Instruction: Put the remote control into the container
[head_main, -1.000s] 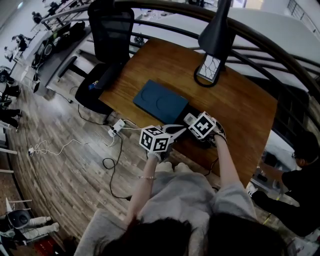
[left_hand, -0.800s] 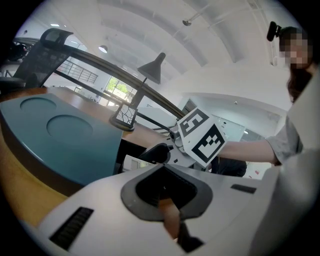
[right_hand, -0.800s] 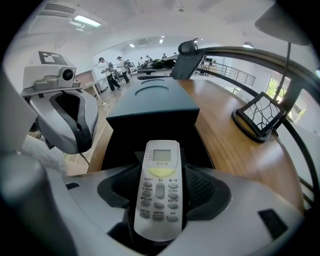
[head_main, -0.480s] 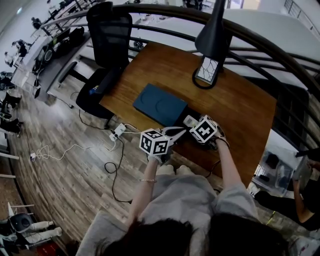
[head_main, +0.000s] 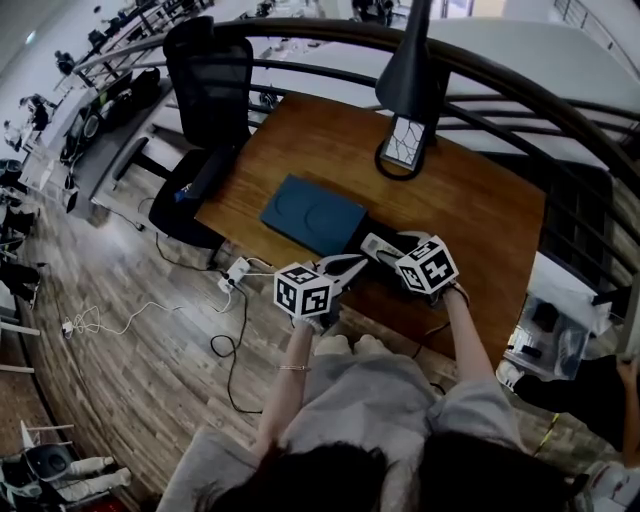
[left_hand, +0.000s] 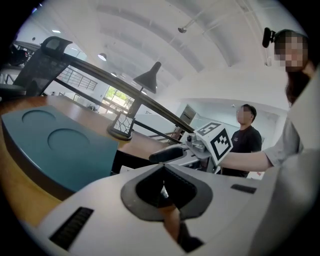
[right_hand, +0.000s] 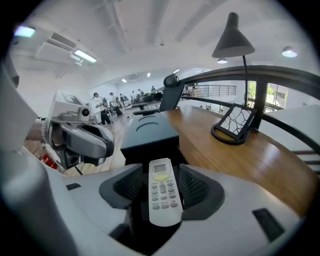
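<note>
Remote control (right_hand: 161, 197) clamped in right gripper (right_hand: 159, 181), not yet in dark container (head_main: 357, 238); left gripper (left_hand: 163, 184) pinched closed, apparently empty.

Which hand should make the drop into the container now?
Right. The right tongs hold the remote control, facing the dark container; the left tongs are shut and empty.

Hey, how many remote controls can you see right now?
1. The white remote control sits between the right claw's jaws, just in front of the dark container. Another could be hidden inside it; I can't see in.
</note>
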